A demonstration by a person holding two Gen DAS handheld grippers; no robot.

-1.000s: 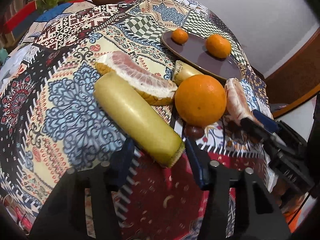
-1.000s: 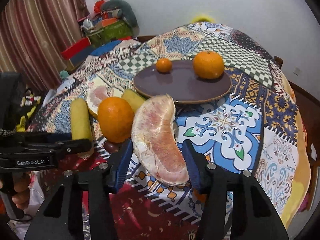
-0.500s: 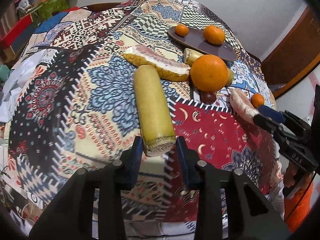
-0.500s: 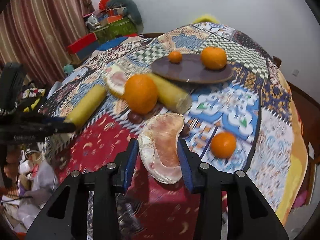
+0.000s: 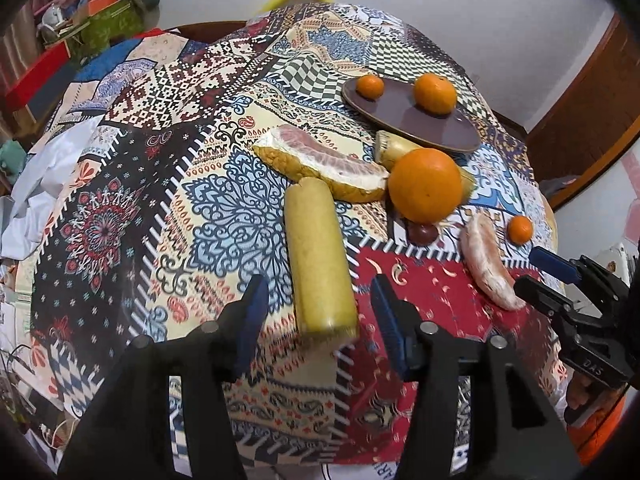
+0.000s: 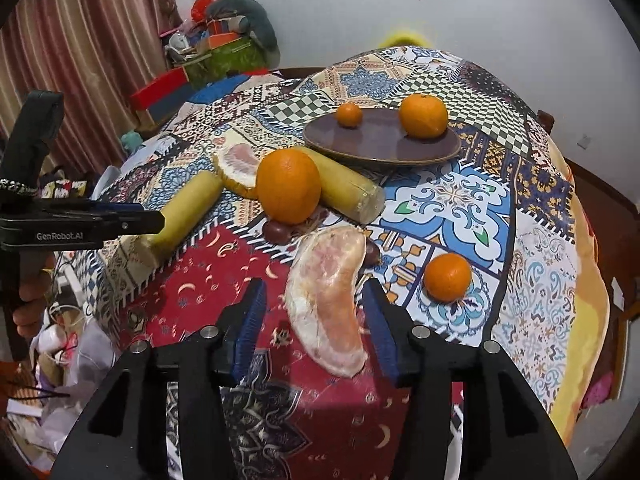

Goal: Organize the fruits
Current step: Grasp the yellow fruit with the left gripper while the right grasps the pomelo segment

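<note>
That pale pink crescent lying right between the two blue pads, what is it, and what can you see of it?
It looks like a peeled pomelo segment, a curved crescent with pale pink flesh under a whitish membrane, whiter along its edges. It lies flat on the red patch of the patchwork tablecloth, its far tip near a dark round fruit. The right gripper straddles it, but its jaws, which have just been opening, stand clear of both sides. From the left wrist view it shows as a slim pink curve.

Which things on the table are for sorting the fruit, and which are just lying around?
For the fruit job:
brown plate
big orange
small orange on the cloth
pomelo wedge
yellow stick

Just lying about:
patchwork tablecloth
boxes by the curtain
bags on the floor
</note>
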